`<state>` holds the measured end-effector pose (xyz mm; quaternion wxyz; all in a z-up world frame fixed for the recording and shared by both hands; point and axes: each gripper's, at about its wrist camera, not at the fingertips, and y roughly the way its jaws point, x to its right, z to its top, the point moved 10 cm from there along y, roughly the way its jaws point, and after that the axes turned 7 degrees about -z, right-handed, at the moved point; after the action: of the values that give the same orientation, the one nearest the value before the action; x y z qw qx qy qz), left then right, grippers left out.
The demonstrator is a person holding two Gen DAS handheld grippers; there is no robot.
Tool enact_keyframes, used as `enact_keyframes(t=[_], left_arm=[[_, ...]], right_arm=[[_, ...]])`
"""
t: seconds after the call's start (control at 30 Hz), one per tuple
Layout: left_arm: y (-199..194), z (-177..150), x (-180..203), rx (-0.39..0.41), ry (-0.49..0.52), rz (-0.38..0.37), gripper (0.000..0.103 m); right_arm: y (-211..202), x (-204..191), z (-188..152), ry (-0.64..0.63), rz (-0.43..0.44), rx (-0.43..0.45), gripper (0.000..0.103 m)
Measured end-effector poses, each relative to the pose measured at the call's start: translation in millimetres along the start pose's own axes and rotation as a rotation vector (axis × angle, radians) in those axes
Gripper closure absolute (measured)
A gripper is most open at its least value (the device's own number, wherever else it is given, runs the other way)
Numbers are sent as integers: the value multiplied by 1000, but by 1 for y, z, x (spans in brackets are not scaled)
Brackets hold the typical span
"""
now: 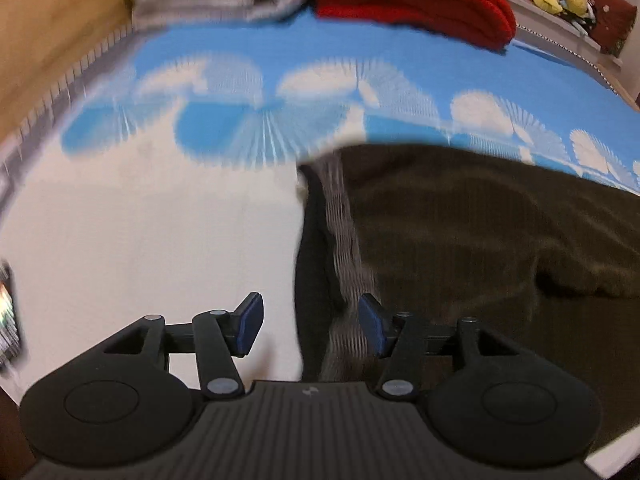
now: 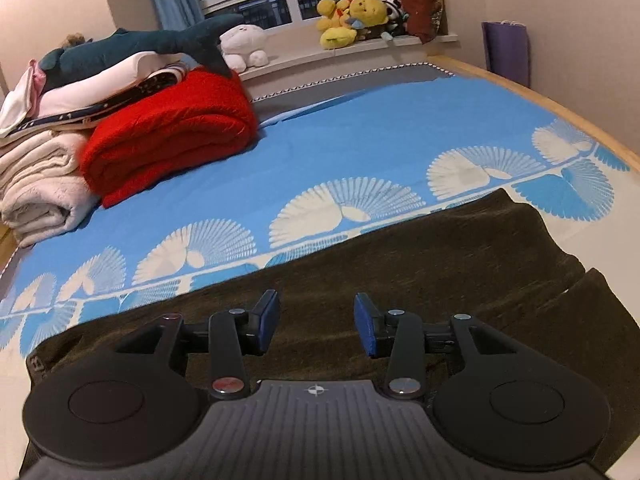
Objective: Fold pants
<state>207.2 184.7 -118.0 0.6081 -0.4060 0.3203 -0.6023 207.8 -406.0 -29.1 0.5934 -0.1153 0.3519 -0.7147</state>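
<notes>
Dark pants [image 2: 400,272] lie spread across lower right of frame on blue bedsheet [image 2: 360,140], one lengthwise fold apparently done. Left gripper [image 1: 310,322] and right gripper [image 2: 316,320] released, empty above fabric. Crosswise folds remain.

Motion blur smears the left wrist view, softening the pants [image 1: 480,240] and their striped waistband [image 1: 344,248]. The pants run off the right edge; an object [image 1: 8,312] at left stays unidentifiable.
</notes>
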Motion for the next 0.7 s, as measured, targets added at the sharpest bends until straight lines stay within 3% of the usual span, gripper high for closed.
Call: enact_keyframes(t=[0.07, 0.13, 0.2, 0.3, 0.4, 0.5, 0.57, 0.7], left_arm=[[21, -30, -9, -153, -26, 24, 46], [25, -31, -10, -150, 10, 31, 44], [28, -33, -9, -154, 16, 8, 37], [39, -44, -2, -222, 2, -77, 36], [49, -55, 10, -271, 82, -97, 35], [59, -73, 12, -314, 190, -58, 32], [58, -74, 11, -311, 180, -86, 38], [50, -76, 12, -288, 222, -108, 63]], right_arm=[[-7, -3, -3, -4, 16, 2, 59], [-9, -4, -7, -16, 15, -2, 58], [-9, -6, -10, -35, 16, -13, 58], [-10, -6, -10, -57, 0, -3, 58], [-6, -1, -11, -40, -22, -15, 58], [-4, -2, -13, -14, -15, -30, 58], [-3, -6, -15, -26, -19, -33, 58], [-2, -16, -16, -51, -15, -30, 58]])
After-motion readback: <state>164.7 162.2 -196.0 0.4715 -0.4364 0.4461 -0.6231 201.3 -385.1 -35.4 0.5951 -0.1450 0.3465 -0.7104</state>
